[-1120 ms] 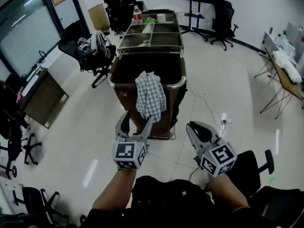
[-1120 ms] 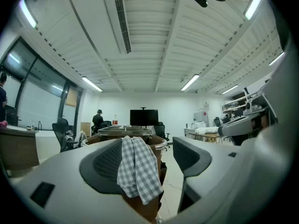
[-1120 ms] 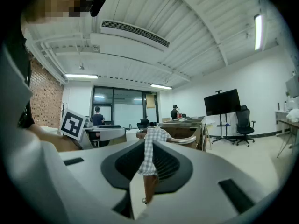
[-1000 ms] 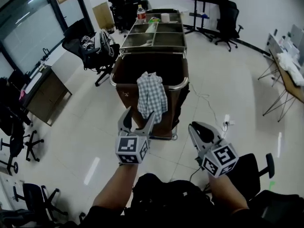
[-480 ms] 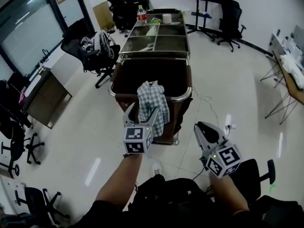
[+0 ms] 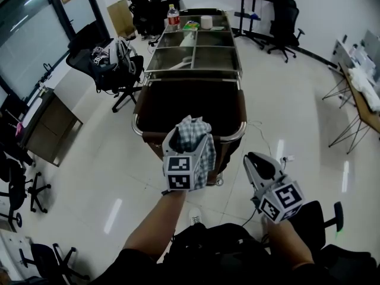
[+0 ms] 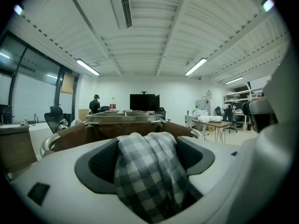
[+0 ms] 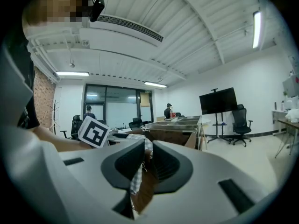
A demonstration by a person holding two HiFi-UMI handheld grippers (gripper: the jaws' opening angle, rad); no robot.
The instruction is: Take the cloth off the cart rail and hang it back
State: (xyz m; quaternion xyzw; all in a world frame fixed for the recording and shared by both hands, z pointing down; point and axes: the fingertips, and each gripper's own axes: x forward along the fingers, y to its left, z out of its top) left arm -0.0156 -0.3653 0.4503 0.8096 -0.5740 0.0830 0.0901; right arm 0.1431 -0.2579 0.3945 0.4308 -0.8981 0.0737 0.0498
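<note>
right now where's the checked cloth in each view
head view: checked cloth at centre, on the cart's near rail, straddled by the left gripper.
left gripper view: cloth low centre, between its opening jaws.
right gripper view: cloth low centre-left, seen beyond the right gripper.
shared landmark: the cart.

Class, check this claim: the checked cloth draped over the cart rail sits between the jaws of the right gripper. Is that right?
Not quite. The checked cloth draped over the cart rail sits between the jaws of the left gripper, which are opening around it, as the left gripper view shows. The right gripper is apart from the cart, its jaws together.
</note>
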